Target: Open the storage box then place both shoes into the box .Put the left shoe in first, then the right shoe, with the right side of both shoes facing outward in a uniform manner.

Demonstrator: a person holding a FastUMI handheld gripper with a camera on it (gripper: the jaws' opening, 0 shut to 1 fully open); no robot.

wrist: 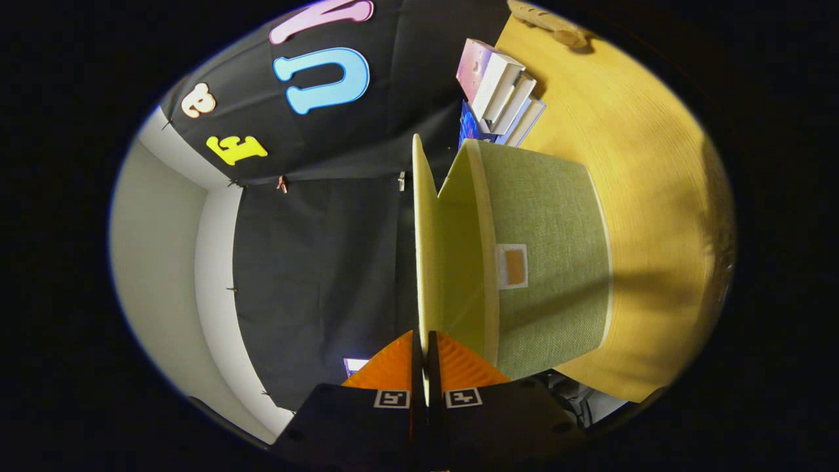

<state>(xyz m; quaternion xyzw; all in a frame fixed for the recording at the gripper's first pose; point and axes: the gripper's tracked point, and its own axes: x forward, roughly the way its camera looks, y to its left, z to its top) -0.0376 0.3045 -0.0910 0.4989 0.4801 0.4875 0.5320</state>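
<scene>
We see a staged recording booth dressed as a home corner: black cloth wall (314, 249) pinned over pale panels, a light wooden table (649, 196), a green fabric storage box (550, 262), stacked books (501, 92).

The gripper (423, 347) pinches the box's lid.

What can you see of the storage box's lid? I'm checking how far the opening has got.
The lid is a thin, flat, pale yellow-green panel, seen edge-on. It is swung away from the green fabric-covered storage box and joined to it along one edge, so a wedge-shaped gap shows the pale inside. The gripper is shut on the lid's free edge, one finger on each face. The box sits on a wooden table.
</scene>
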